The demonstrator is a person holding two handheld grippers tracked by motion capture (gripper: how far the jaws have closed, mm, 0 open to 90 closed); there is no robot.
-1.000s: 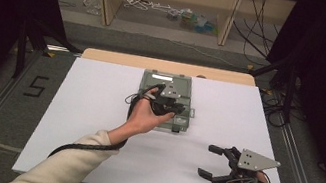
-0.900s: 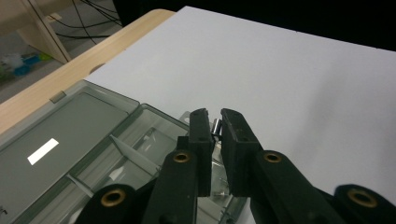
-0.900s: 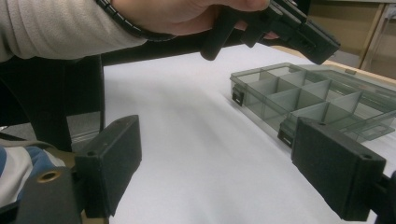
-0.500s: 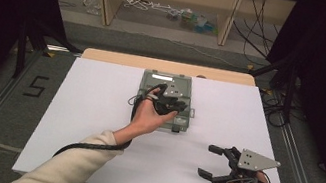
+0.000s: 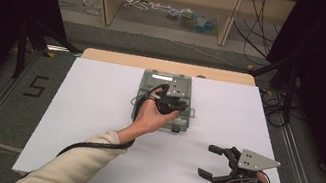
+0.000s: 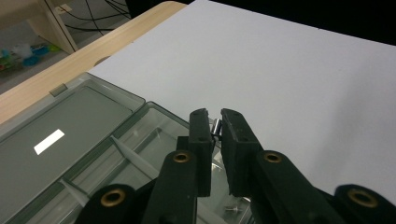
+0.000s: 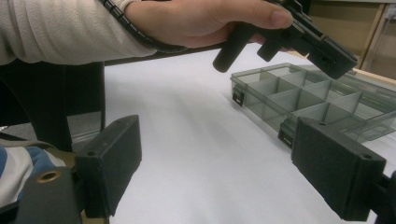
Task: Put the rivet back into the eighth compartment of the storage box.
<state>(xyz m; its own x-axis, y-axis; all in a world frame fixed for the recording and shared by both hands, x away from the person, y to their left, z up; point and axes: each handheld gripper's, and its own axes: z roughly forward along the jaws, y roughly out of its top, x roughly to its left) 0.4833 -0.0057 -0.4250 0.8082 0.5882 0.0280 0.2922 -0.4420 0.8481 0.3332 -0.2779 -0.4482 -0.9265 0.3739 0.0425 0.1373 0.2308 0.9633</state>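
**A:** What lay on the white desk (image 5: 96, 110)?

**B:** A grey, see-through parts box (image 5: 164, 101) sat open toward the far edge, its lid (image 6: 51, 140) folded flat away from the person and its tray split by dividers into small compartments. Most of them looked bare; in the left gripper view a few small metal bits lay on the floor of the cell beneath the jaws.

**A:** And the left gripper (image 6: 216, 122)?

**B:** It hung over the tray's near right side, jaws pinched almost together on a small shiny metal piece (image 6: 215, 127), apparently a screw or pin; too tiny to say which.

**A:** The right gripper (image 5: 214, 162)?

**B:** It rested low at the desk's near right corner, well apart from the box, jaws spread wide with nothing between them.

**A:** How should the step have been handled?

**B:** Likely by keeping the pinch firm, since so little of the piece sat between the pads, moving it straight and slow clear of the dividers, and opening the jaws only low over wherever it was meant to go, so that it could not bounce away.
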